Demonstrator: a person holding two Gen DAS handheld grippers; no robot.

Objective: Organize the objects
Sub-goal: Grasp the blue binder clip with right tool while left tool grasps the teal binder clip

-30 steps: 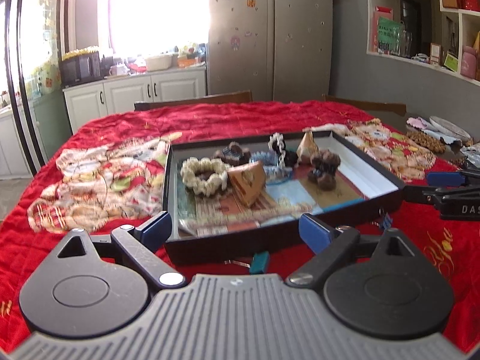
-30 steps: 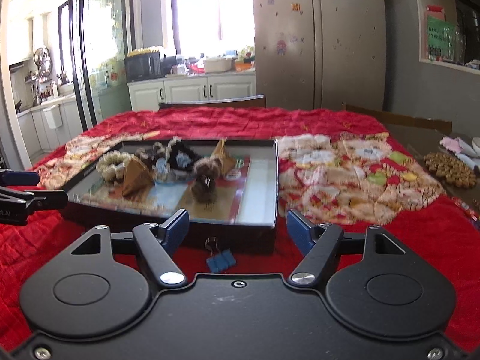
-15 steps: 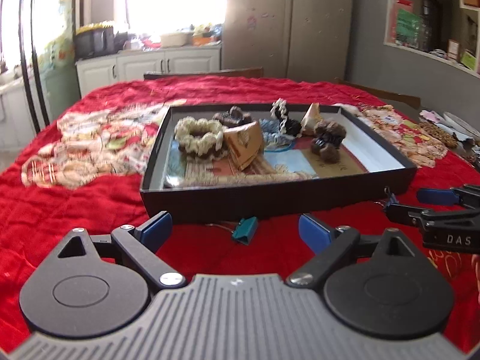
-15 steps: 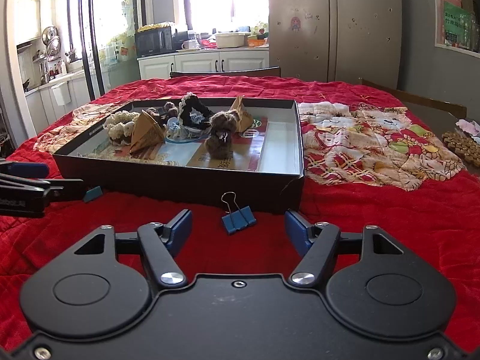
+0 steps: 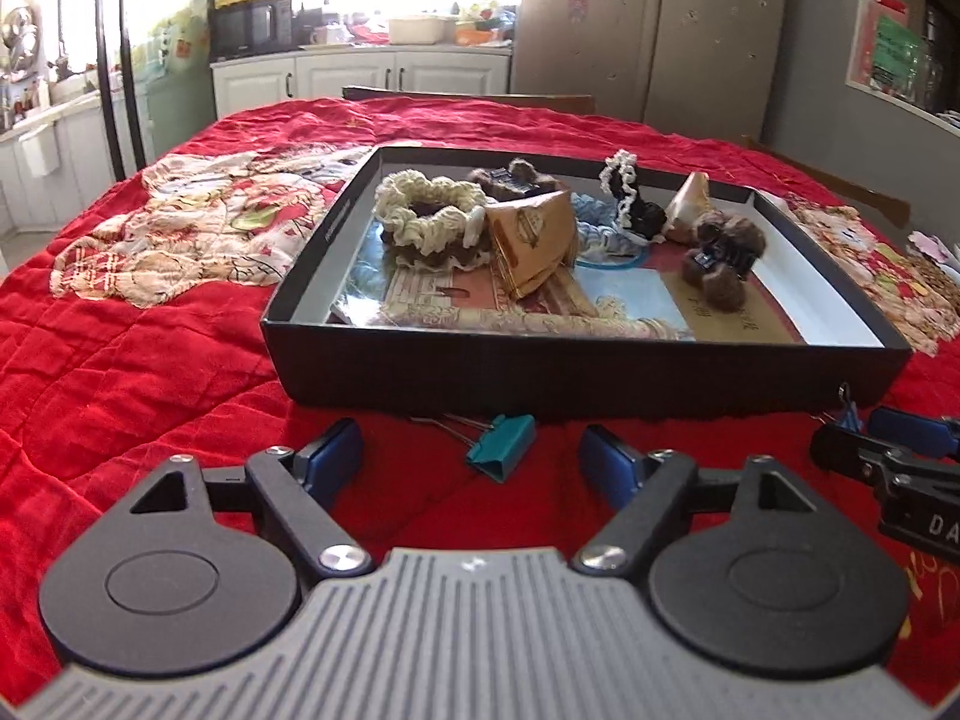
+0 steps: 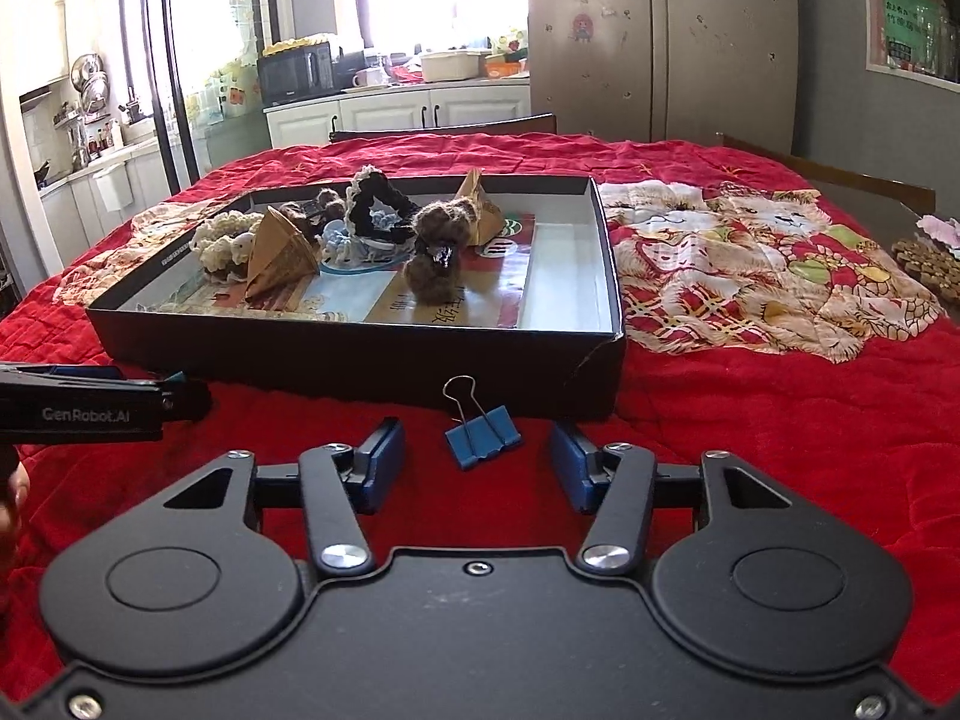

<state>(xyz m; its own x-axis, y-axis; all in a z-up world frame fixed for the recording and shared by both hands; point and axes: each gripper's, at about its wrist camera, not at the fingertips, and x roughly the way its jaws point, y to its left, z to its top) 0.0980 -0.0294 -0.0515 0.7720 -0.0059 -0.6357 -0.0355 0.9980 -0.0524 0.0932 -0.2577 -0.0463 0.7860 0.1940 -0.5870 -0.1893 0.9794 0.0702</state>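
A teal binder clip lies on the red cloth just in front of the black box. My left gripper is low over it, jaws closing, pads on either side but apart from it. A blue binder clip lies by the box's near right corner. My right gripper straddles it, jaws closing, fingers not touching it. The box holds a cream scrunchie, tan triangular packets and fuzzy brown hair clips.
The red quilted cloth has patterned patches left and right of the box. A beaded mat sits at the far right edge. Each gripper shows in the other's view: the right gripper, the left gripper.
Both grippers have sunk toward the cloth and come closer to the box front. Each now has a binder clip between its fingers, and both pairs of jaws have narrowed.
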